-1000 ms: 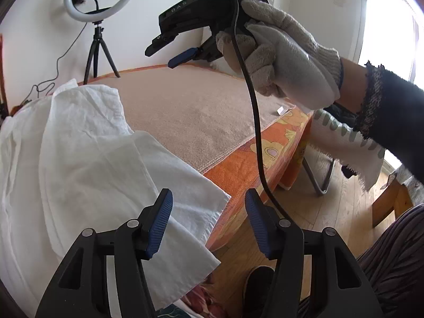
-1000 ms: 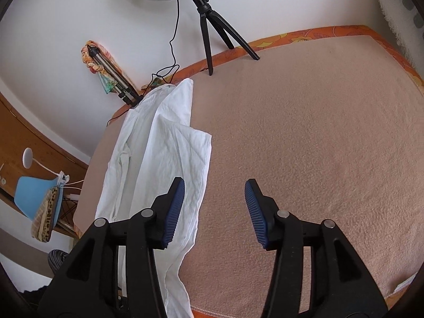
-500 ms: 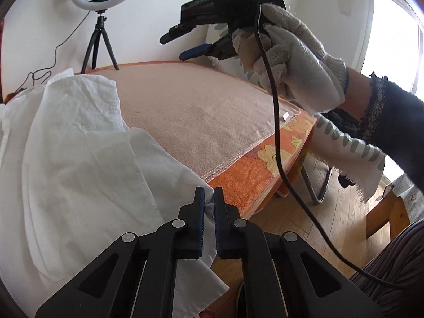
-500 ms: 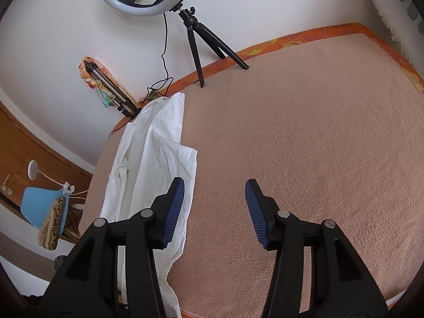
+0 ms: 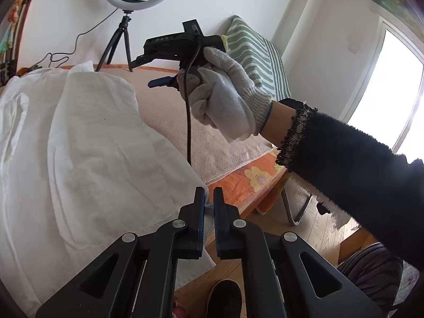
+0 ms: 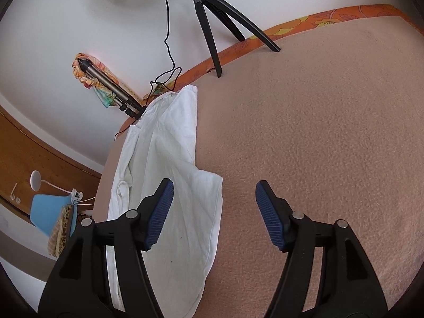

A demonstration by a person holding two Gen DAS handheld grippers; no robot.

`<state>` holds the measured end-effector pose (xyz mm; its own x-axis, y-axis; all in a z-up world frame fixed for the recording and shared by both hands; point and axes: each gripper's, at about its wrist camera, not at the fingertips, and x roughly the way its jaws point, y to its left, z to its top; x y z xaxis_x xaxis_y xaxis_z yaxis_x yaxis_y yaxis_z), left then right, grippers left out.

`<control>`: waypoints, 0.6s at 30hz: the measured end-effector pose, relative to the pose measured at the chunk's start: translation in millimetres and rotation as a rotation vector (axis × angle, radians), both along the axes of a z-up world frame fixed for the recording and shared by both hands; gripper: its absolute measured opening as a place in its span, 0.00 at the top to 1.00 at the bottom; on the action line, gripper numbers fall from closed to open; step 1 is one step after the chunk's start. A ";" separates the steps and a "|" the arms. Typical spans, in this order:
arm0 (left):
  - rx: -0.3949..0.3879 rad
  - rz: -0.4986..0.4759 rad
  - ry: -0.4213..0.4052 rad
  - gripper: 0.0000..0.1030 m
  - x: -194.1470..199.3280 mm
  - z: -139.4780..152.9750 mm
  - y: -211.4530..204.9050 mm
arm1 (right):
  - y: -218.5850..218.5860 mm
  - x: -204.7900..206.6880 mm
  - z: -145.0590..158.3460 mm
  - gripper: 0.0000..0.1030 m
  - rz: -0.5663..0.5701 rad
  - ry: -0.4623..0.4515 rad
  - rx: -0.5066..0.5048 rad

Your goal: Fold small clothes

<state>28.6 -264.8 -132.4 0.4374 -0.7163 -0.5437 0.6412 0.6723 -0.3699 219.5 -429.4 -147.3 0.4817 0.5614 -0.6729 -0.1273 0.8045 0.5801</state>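
The white, thin woven cotton garment (image 5: 87,143) lies spread lengthwise on the bed's peach terry cover (image 6: 331,132), toward the side away from the black tripod of the ring light (image 6: 212,23), with its near hem hanging past the orange flowered edge of the bed (image 5: 249,182). The left hand-held gripper (image 5: 208,212) is clenched on that hem's corner, a sliver of white cloth showing between its blue ribbed pads; pinching a corner there looks meant to give a firm hold for carrying the edge over in a fold. The right hand-held gripper (image 6: 213,212) stands released over the bed cover, its jaws having just been opening wider, with nothing between them; its left pad hangs over the garment's side edge and its right pad over bare cover, which suggests it is lining up on a second grasp. In the left wrist view a grey knit-gloved hand (image 5: 225,98) carries it above the bed, nearer the tripod than the pinched corner is. Whether the garment is already doubled along its length is hard to tell from the creases. No container shows in either view
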 end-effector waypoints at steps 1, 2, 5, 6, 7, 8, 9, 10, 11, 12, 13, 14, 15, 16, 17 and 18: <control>-0.006 0.006 0.000 0.95 -0.3 1.4 3.9 | 6.1 6.1 -3.3 0.34 0.004 0.006 -0.006; -0.012 0.014 0.000 0.95 -0.5 2.9 7.9 | 12.2 11.8 -6.7 0.34 0.011 0.016 -0.014; -0.033 0.033 0.011 0.95 0.2 5.4 18.9 | 28.9 23.2 -15.2 0.37 0.028 0.046 -0.001; -0.038 0.039 0.016 0.95 0.5 5.5 22.3 | 34.9 25.2 -15.8 0.42 0.041 0.051 0.001; -0.044 0.045 0.019 0.95 -0.2 5.6 25.7 | 41.8 26.2 -14.4 0.64 0.055 0.051 -0.015; -0.047 0.050 0.019 0.95 -0.2 5.9 28.8 | 49.7 27.4 -12.0 0.85 0.067 0.054 -0.052; -0.051 0.054 0.022 0.95 -1.0 5.4 32.5 | 57.4 28.4 -8.8 0.86 0.074 0.058 -0.097; -0.059 0.059 0.029 0.95 -1.5 5.3 36.2 | 64.2 28.2 -3.9 0.87 0.078 0.050 -0.138; -0.064 0.062 0.034 0.95 -2.0 5.1 40.4 | 71.5 27.4 2.6 0.88 0.087 0.041 -0.176; -0.068 0.066 0.036 0.95 -3.1 5.0 44.7 | 79.5 26.6 9.6 0.89 0.096 0.033 -0.216; -0.071 0.069 0.034 0.95 -4.5 5.6 49.0 | 87.1 25.9 17.4 0.89 0.105 0.023 -0.256; -0.073 0.074 0.032 0.95 -5.8 6.4 53.8 | 95.9 24.5 25.3 0.89 0.112 0.012 -0.295; -0.078 0.080 0.034 0.95 -5.4 6.0 58.1 | 105.5 23.5 32.5 0.90 0.117 0.007 -0.338; -0.081 0.085 0.037 0.95 -6.6 6.2 63.0 | 115.8 22.5 39.1 0.90 0.123 0.002 -0.383; -0.082 0.092 0.038 0.95 -8.4 6.2 68.2 | 127.4 21.3 45.4 0.90 0.132 -0.003 -0.430; -0.082 0.099 0.035 0.95 -9.8 5.9 73.6 | 140.3 19.6 50.9 0.90 0.143 -0.011 -0.474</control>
<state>18.8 -191.2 -126.4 0.4896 -0.7134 -0.5014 0.5589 0.6981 -0.4475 239.1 -289.0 -96.4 0.4306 0.2551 -0.8658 -0.2592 0.9538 0.1521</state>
